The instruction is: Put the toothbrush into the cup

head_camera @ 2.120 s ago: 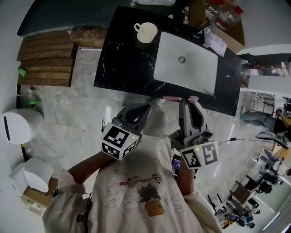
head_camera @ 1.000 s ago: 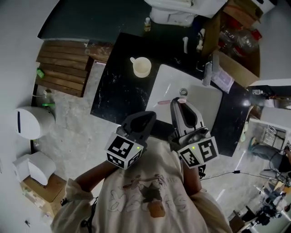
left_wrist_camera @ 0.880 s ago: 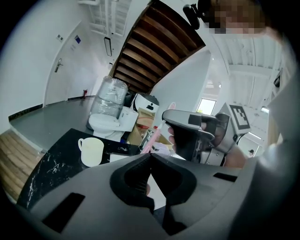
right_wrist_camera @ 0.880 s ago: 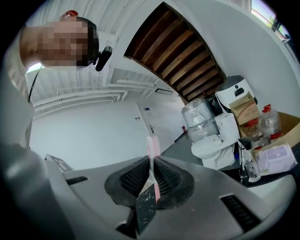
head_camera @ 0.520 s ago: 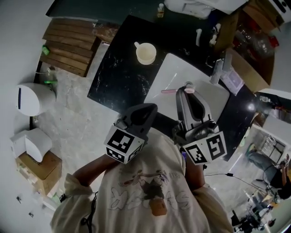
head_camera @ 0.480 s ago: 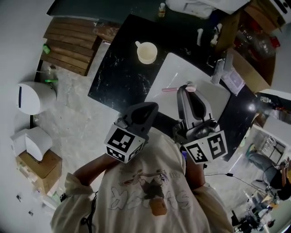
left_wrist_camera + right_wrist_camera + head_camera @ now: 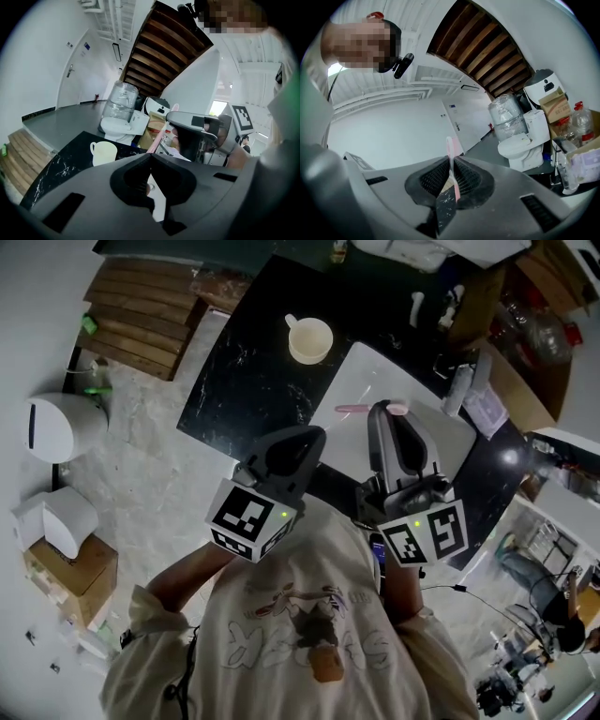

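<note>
1. You are mid-carry. Your right gripper [image 7: 386, 411] is clenched on the slim pink plastic toothbrush [image 7: 359, 410]. The brush sticks out sideways from the tips, over the sink and well short of the cream handled cup [image 7: 310, 339], on your side of it.
2. Your left gripper [image 7: 302, 435] has its jaws pressed together on nothing. It hangs nearer you than the cup.
3. Next, I judge, bring the brush above the cup's mouth and turn your wrist so one end points down. Lower that end inside the rim, then let go. The cup looks light, so a knock on its rim could tip it.
4. The pale marble floor [image 7: 169, 484] spreads left of the cup.
5. The black white-veined stone counter [image 7: 244, 371] bears the cup.
6. The white rectangular sink basin [image 7: 375, 381] is set into that counter just right of the cup.
7. The brown wooden slatted platform [image 7: 141, 296] lies left of the cup.
8. The open cardboard box [image 7: 520, 352] stands well right of the cup.
9. The round white bin [image 7: 52, 427] sits far left of the cup.
</note>
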Demonstrator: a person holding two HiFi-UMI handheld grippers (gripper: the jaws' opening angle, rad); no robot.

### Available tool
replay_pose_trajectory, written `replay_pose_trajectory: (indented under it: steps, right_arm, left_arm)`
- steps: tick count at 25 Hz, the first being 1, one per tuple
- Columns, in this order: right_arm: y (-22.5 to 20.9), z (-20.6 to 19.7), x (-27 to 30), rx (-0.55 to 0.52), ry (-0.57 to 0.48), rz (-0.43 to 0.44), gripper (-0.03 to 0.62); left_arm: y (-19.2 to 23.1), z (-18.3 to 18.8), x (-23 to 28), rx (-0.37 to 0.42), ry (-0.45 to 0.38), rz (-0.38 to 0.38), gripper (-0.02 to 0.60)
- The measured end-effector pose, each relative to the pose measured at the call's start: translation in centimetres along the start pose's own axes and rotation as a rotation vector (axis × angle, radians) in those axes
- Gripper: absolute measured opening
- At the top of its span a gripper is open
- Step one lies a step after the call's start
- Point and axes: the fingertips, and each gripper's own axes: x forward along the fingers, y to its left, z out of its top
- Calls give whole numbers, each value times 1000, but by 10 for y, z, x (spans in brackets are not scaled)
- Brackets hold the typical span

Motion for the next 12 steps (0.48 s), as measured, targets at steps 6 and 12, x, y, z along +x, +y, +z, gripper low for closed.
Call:
replay_pose_trajectory:
  steps: [6,12]
  right_arm:
    - [6,-10,26,-20,48,43,41]
    - [-5,-18,56,-6,44,10,41]
  left_arm:
    - [30,2,4,-63,-28,36,14]
    - [65,-7,16,-114,-13,45,14]
